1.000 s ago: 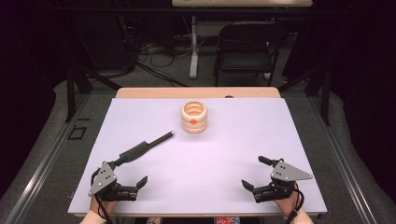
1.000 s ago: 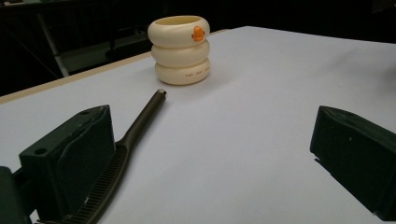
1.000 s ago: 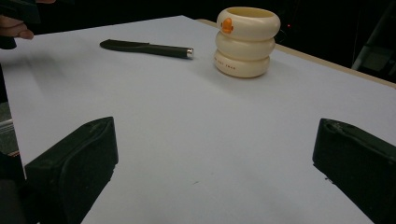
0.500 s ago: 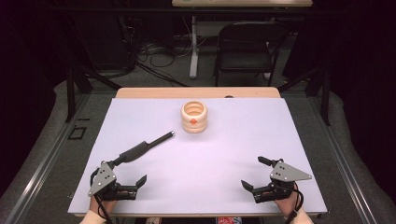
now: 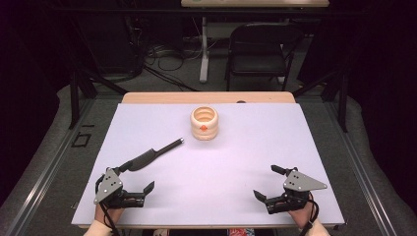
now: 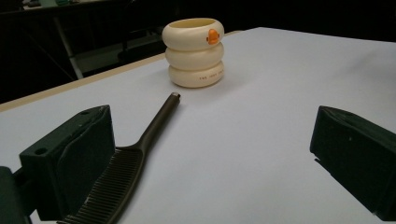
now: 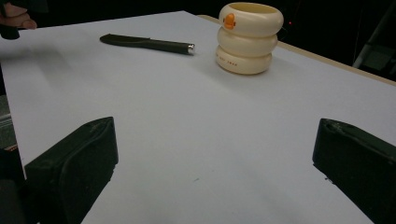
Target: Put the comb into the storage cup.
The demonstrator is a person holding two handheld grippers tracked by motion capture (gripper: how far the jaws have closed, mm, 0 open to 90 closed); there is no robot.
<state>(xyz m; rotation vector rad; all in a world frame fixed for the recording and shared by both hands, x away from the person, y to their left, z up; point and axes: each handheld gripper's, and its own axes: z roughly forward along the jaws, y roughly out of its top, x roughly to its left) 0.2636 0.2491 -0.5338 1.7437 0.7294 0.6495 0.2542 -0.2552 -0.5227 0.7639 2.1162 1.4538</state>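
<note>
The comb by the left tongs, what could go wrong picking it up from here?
1. The comb lies flat on the table, so the open left tongs may scrape the surface or slip off its thin spine.
2. Its handle points at the cream ringed cup; a push along the handle could knock the cup.

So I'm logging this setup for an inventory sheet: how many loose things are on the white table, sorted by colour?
Dark: 1, the comb, lying flat near the left gripper.
Cream: 1, the ringed cup, upright with an orange mark.
Total: 2. Both grippers, left and right, are open and hold nothing.
</note>
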